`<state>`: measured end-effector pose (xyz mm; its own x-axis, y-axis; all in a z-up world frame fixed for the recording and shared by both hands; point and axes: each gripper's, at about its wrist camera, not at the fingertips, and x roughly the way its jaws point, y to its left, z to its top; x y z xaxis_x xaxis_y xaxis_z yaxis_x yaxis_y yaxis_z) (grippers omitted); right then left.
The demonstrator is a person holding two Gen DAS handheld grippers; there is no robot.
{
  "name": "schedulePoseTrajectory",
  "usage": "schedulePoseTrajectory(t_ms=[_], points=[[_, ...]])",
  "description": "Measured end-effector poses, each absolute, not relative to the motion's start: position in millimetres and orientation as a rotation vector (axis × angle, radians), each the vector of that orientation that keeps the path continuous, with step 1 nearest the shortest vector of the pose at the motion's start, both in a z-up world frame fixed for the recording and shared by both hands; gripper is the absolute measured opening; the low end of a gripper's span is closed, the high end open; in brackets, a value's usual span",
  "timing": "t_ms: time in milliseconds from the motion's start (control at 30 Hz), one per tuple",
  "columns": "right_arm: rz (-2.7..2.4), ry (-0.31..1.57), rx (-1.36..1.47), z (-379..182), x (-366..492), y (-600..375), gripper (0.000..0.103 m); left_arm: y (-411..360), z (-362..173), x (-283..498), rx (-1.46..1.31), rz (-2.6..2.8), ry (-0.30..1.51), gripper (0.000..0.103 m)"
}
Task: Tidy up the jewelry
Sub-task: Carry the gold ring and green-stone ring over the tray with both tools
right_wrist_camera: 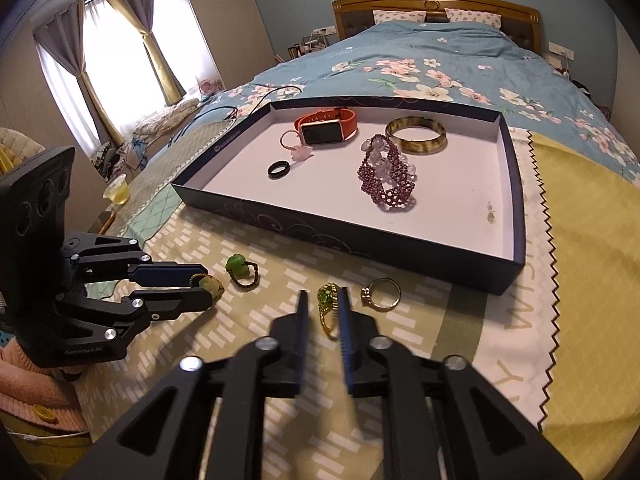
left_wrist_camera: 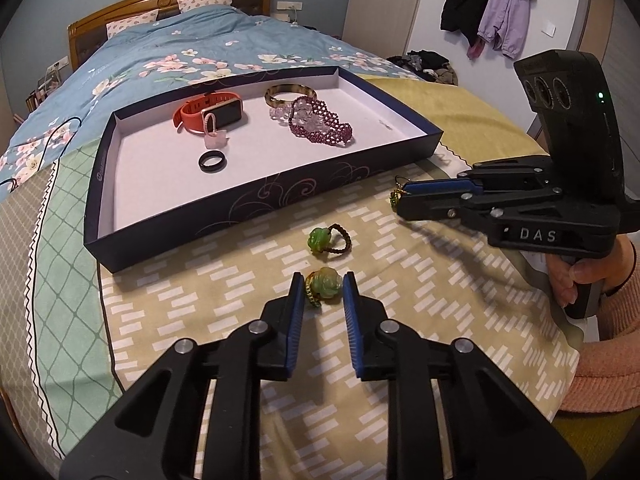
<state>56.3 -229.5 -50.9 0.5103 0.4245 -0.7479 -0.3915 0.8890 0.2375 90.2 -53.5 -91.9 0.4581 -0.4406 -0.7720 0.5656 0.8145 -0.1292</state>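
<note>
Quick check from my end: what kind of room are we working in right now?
A bedroom, almost certainly. The jewelry tray sits on a made bed with a floral blue duvet and a wooden headboard with pillows, and jackets hang on the wall.

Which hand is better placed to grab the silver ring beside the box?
Right. The silver ring lies just beside the right hand-held gripper; the left hand-held gripper is across the bedspread, closed on a pale green ring.

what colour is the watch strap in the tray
Orange-red watch strap; it shows best in the right wrist view.
</note>
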Motion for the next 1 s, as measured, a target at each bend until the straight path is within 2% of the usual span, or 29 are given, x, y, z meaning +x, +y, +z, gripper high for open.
schedulePoseTrajectory(t_ms=[100, 300, 1000], points=[[0.492, 0.921, 0.032, -52.6, 59.0, -227.3, 0.016, -53.9, -92.5, 90.1, 0.155, -0.622, 0.904, 0.02], [0.487, 0.908, 0.026, -51.2, 57.8, -228.1, 0.001, -55.2, -93.3, 89.5, 0.161, -0.61, 0.899, 0.017], [0.524, 0.807, 0.137, -27.6, 48.1, -239.8, 0.001, -47.6, -68.0, 79.8, 0.129, -0.594, 0.827, 0.017]])
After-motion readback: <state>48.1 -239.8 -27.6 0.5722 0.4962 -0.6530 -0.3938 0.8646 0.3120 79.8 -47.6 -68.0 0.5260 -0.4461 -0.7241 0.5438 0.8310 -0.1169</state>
